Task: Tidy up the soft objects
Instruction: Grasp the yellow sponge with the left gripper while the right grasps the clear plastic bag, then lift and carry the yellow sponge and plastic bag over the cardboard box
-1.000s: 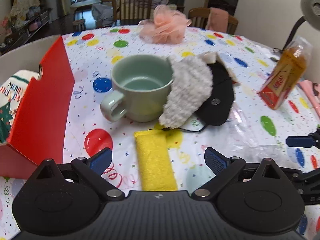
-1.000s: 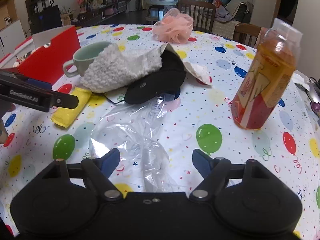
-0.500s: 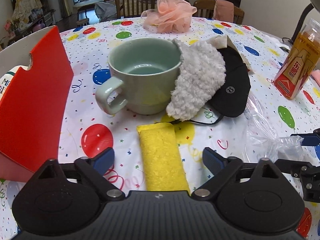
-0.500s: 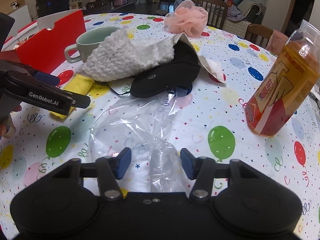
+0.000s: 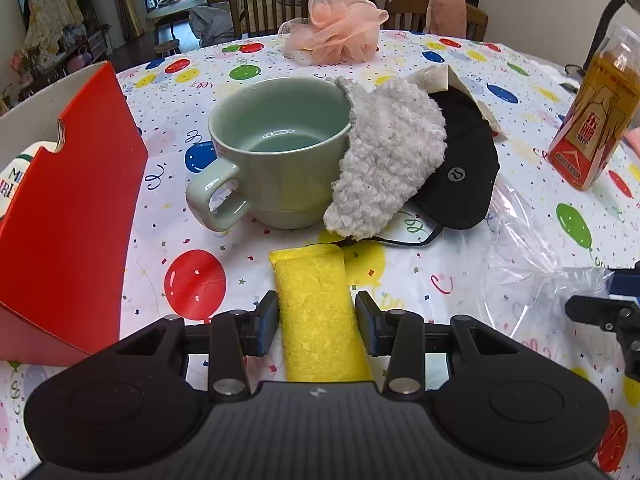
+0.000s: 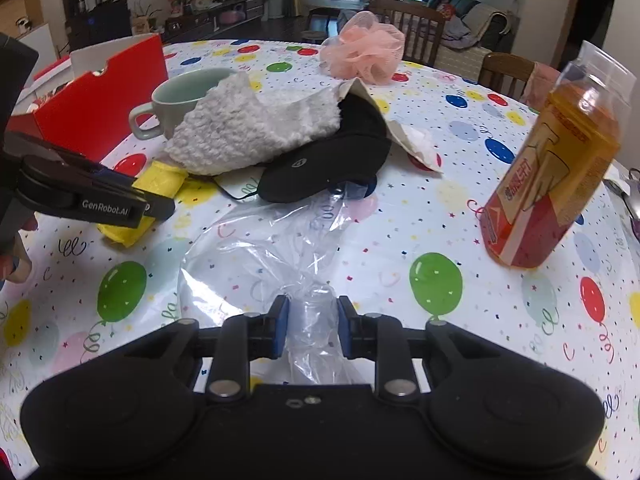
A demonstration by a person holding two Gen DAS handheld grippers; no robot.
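A: so the left gripper (image 5: pixel 316 322) has its jaws closing in on the long yellow folded sponge cloth (image 5: pixel 320 312). Left pad looks like it's touching the cloth edge, right pad seems a hair off, so I wouldn't call it clamped yet. The cloth lies flat on the balloon-print tablecloth (image 5: pixel 400 276), long axis running straight away from the fingers toward the pale green ceramic mug (image 5: pixel 276 152).

B: and the right gripper (image 6: pixel 312 326)?

A: jaws also closing, both blue pads (image 6: pixel 280 326) squeezing the bunched neck of the clear crinkly plastic bag (image 6: pixel 272 256). The rest of the bag fans out ahead of the fingers.

B: counts?

A: one yellow cloth, one bag, one mug. Just past the mug's right side, one fluffy white knit piece (image 5: pixel 392 160) draped on one black fabric mask (image 5: pixel 460 176). Far beyond, one pink mesh bath pouf (image 5: pixel 340 24). One amber drink bottle (image 6: pixel 556 168) off to the right, one red cardboard box (image 5: pixel 68 208) to the left.
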